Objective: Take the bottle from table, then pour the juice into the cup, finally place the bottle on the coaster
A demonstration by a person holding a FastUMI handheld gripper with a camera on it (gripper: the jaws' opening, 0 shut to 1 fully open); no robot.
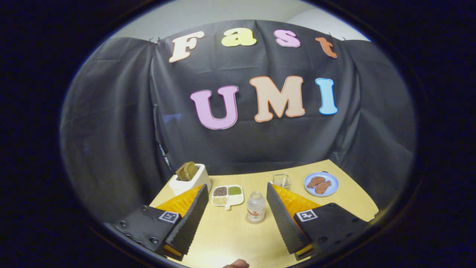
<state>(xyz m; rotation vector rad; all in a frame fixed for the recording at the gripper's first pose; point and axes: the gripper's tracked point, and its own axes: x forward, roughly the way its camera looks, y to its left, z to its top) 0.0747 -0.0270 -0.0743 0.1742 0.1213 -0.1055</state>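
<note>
Claw [236, 208] is hanging spread wide, gripping nothing. Bottle [256, 207] is standing upright between the fingers' far ends, on a coaster [256, 221]; cup [282, 181] beyond it. Bottle looks like light, smooth clear plastic, likely slippery; the label band is probably the best hold.

I work in a staged booth, not a home: black cloth [122, 123] drapes the wall behind a small yellow table [230, 230]. Breakfast props sit on it, a toaster [190, 179] at ten o'clock, a sectioned dish [227, 195] at eleven, a blue plate [321, 184] at one.
</note>
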